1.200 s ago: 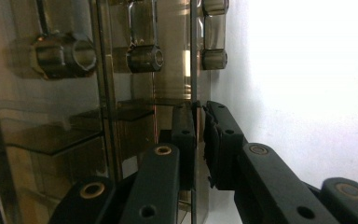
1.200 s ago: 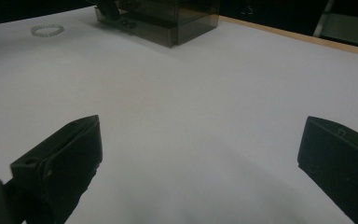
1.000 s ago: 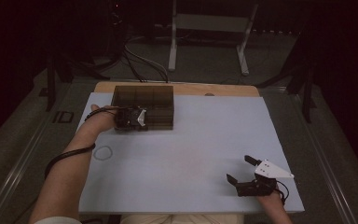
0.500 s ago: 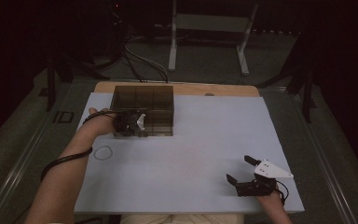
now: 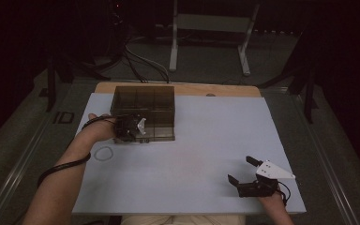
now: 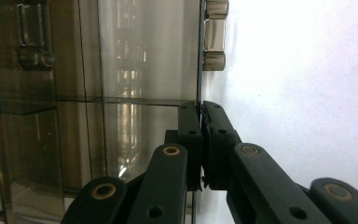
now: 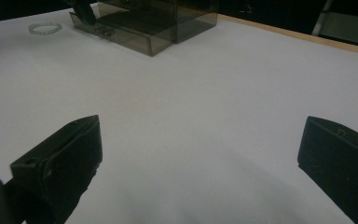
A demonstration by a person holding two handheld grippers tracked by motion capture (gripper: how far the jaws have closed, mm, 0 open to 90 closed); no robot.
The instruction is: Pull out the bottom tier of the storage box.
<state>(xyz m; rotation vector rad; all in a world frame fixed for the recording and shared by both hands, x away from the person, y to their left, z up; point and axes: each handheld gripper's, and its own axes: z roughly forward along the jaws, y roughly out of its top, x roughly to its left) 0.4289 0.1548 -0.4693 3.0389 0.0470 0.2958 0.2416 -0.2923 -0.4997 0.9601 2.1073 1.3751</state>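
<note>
One hand-held gripper [image 6: 200,140] pinches box [image 6: 121,93] wall

dim room, dark surroundings; white table [image 5: 201,154] lit brightest, glare washing out the left gripper view.

The table [image 5: 206,140] is viewed from above; the smoky box [image 5: 144,112], upper left, is seen close [image 6: 121,70] and distantly [image 7: 144,23].
</note>
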